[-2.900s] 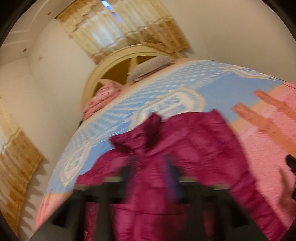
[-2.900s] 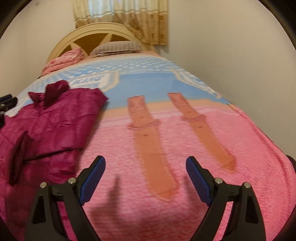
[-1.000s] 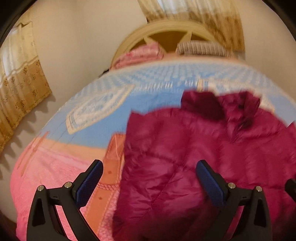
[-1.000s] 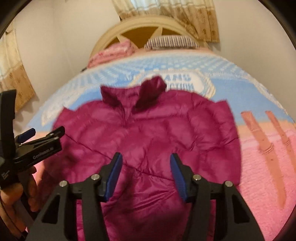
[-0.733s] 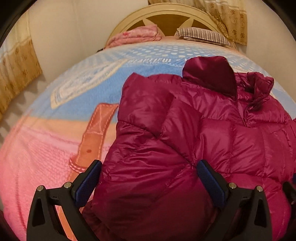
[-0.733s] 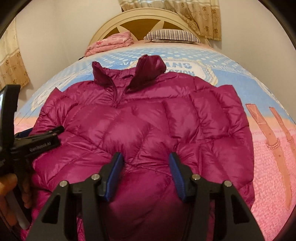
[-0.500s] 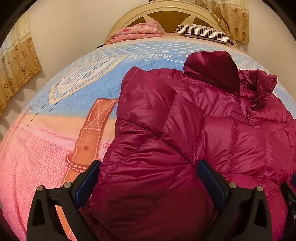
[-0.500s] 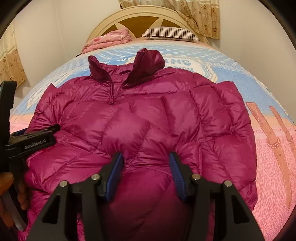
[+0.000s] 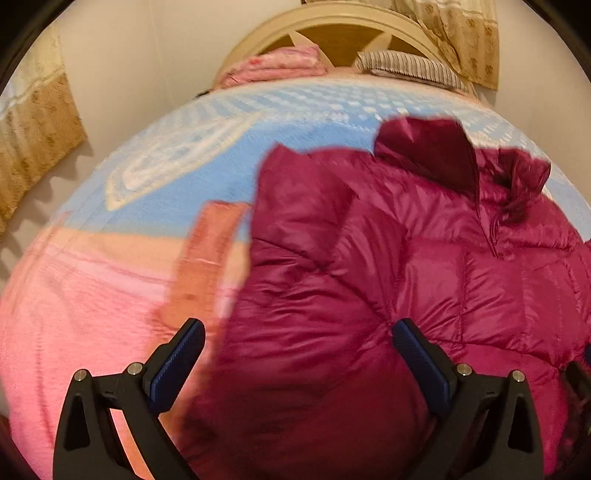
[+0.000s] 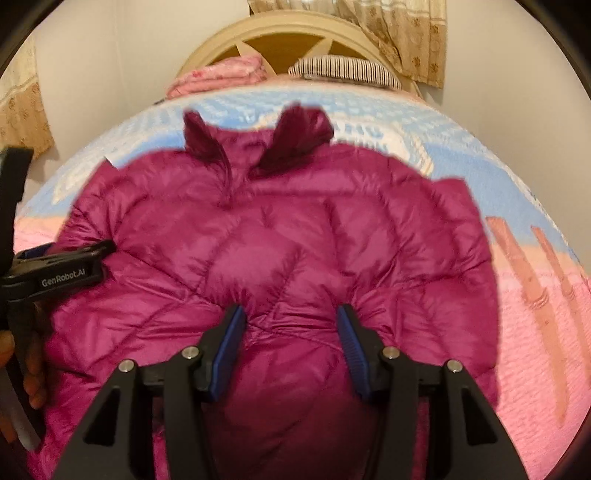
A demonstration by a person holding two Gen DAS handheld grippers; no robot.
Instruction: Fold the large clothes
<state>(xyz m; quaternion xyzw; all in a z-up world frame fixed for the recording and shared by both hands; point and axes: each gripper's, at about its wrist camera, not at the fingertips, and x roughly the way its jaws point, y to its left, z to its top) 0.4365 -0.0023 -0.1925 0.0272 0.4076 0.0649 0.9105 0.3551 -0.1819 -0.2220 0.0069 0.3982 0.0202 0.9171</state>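
- The right gripper (image 10: pixel 291 336) has its fingers (image 10: pixel 229 339) pinched into a puffed fold of the jacket (image 10: pixel 280 236) near the hem, pads pressed against the bunched quilting on both sides.
- The left gripper (image 9: pixel 295 354) stands wide open; its right finger (image 9: pixel 417 350) touches the quilting, while the other hangs over the blanket (image 9: pixel 92 295), so it holds nothing.
- To do this step well, I'd say the left one should close on the hem edge at its own side before anything is lifted, level with the right, so the hem comes up straight.
- A deep bite matters, as the shiny shell looks slippery.
- The jacket lies front up on the bed, collar (image 10: pixel 295 136) towards the headboard (image 10: pixel 291 33), hem under both grippers.
- Its left edge runs between the left fingers.
- Two pillows sit well apart, by the headboard.
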